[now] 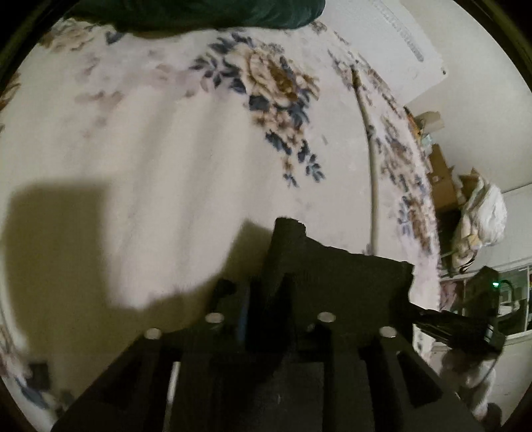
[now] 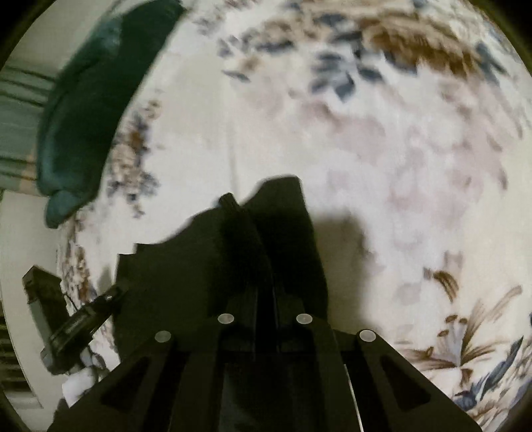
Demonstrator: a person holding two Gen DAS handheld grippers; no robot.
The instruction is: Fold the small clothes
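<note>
A black garment hangs between both grippers above a white floral bedspread. My left gripper is shut on one edge of the garment, its fingers mostly hidden by the cloth. My right gripper is shut on the garment's other edge, with the cloth draped over its fingers. In the right wrist view the left gripper shows at the lower left, holding the same cloth. In the left wrist view the right gripper shows at the lower right.
A dark green cushion lies at the far edge of the bed; it also shows in the right wrist view. A white cable runs across the bedspread. Boxes and a white bag sit beyond the bed's right edge.
</note>
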